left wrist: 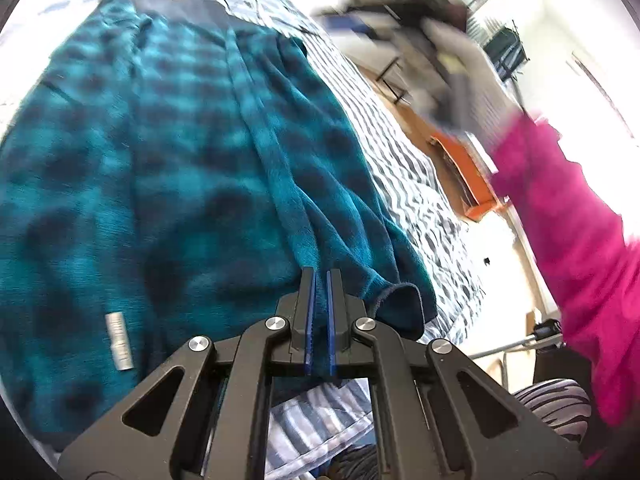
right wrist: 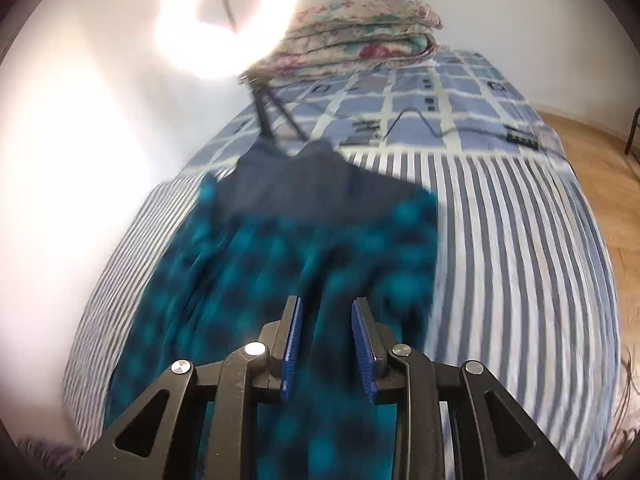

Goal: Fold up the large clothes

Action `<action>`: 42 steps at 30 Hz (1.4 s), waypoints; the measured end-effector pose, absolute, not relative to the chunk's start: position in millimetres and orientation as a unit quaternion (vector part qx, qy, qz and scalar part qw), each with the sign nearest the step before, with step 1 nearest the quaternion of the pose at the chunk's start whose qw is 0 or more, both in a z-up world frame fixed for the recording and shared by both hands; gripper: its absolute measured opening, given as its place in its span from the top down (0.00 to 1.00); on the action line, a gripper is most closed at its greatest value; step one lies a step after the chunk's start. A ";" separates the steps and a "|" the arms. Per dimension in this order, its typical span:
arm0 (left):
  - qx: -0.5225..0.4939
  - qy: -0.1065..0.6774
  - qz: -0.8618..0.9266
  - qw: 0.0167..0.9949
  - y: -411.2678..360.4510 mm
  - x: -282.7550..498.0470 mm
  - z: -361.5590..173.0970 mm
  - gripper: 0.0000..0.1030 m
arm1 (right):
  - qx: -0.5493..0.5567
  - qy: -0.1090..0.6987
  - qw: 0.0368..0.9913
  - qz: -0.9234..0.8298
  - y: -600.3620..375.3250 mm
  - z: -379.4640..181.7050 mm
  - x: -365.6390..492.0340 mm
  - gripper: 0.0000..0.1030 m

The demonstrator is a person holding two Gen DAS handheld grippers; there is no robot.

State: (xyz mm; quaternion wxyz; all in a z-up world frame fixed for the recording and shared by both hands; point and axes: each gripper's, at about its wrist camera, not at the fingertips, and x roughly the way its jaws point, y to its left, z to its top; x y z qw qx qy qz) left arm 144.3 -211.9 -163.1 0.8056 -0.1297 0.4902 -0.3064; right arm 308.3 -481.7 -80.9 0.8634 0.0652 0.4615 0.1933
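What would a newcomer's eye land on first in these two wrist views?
The teal and black checked fleece garment spread along the striped bedsheet dominates both views. The left gripper is shut on a fold of it near the hem, while the right gripper hangs open over the fabric. A bright pink sleeve blurs across the right of the left wrist view.

Left tool (left wrist: 321, 276) pinched together; right tool (right wrist: 326, 304) parted, both angled downward.

Striped bed (right wrist: 500, 240) bears teal plaid garment (right wrist: 280, 248), folded quilt (right wrist: 360, 28).
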 end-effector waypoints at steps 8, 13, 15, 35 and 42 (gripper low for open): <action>-0.163 0.485 -0.304 0.804 -198.4 152.4 -154.1 0.81 | 0.108 0.526 0.808 0.242 -494.8 -119.8 157.9 0.73; -0.169 0.517 -0.302 0.783 -207.0 156.4 -170.8 0.76 | 0.107 0.551 0.790 0.249 -486.7 -143.1 90.3 0.71; -0.165 0.529 -0.292 0.779 -210.3 157.2 -179.6 0.76 | 0.133 0.557 0.784 0.238 -493.3 -152.7 72.8 0.70; -0.146 0.519 -0.249 0.805 -195.0 130.9 -186.9 0.95 | 0.174 0.554 0.787 0.210 -508.0 -160.0 66.8 0.91; -0.075 0.483 -0.332 0.807 -226.2 106.1 -157.2 0.66 | 0.232 0.540 0.781 0.213 -523.9 -164.0 89.2 0.63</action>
